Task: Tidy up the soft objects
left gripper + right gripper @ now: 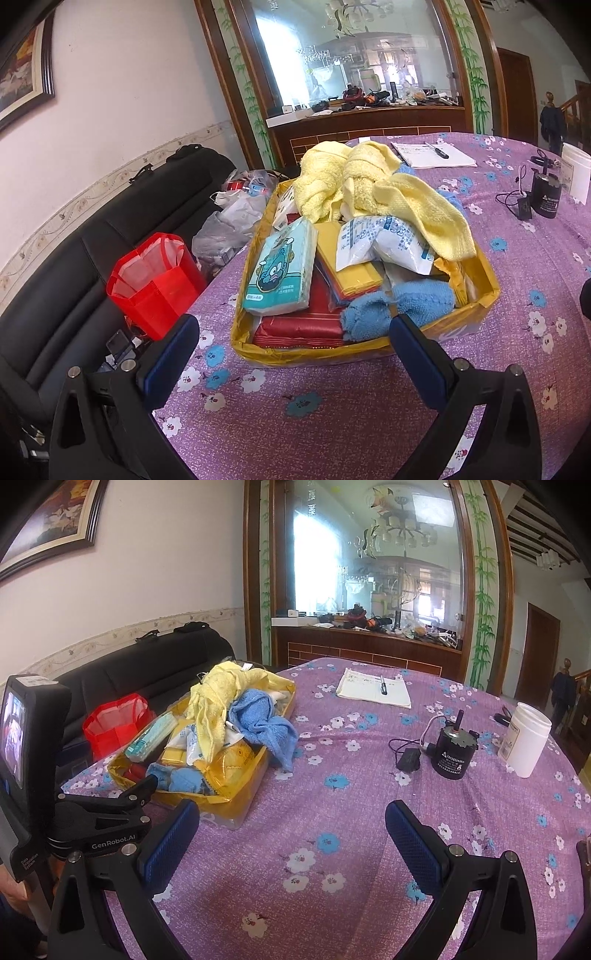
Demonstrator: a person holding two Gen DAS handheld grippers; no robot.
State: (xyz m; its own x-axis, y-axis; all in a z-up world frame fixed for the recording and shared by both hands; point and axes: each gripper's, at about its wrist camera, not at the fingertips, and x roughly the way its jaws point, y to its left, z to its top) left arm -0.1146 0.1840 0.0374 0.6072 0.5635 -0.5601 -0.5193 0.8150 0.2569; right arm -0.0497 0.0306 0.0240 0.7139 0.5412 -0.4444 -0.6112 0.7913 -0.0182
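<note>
My left gripper point(293, 334) hangs with its jaws spread wide and nothing between them, just short of the near end of the yellow tray point(480, 301); my right gripper point(291, 821) is likewise wide open and empty, over bare purple flowered cloth on the desk point(351, 849), with the tray to its left. The tray sits on the desk near the edge beside the black sofa point(74, 280); it is heaped with soft things. From the left wrist I see a yellow towel point(373, 181) bunched high at the far end and trailing down the right side; a white and blue packet point(384, 243) lies below it; a teal tissue pack point(279, 269) with a cartoon face leans along the left wall; a flat yellow packet point(351, 269) lies in the middle, a red pack point(299, 326) is at the near end beneath the others, and a blue cloth point(399, 304) is crumpled in the near right corner, just beyond my right-hand fingertip. From the right wrist a second blue towel point(264, 720) drapes over the tray's wall and touches the cloth of the desk. A red bag point(155, 280) stands off the desk beside the sofa; further across the desk lie a notebook point(373, 688) with a pen on it, a black motor point(452, 751) with its cable, and a white jar point(526, 738), all well apart from the tray.
</note>
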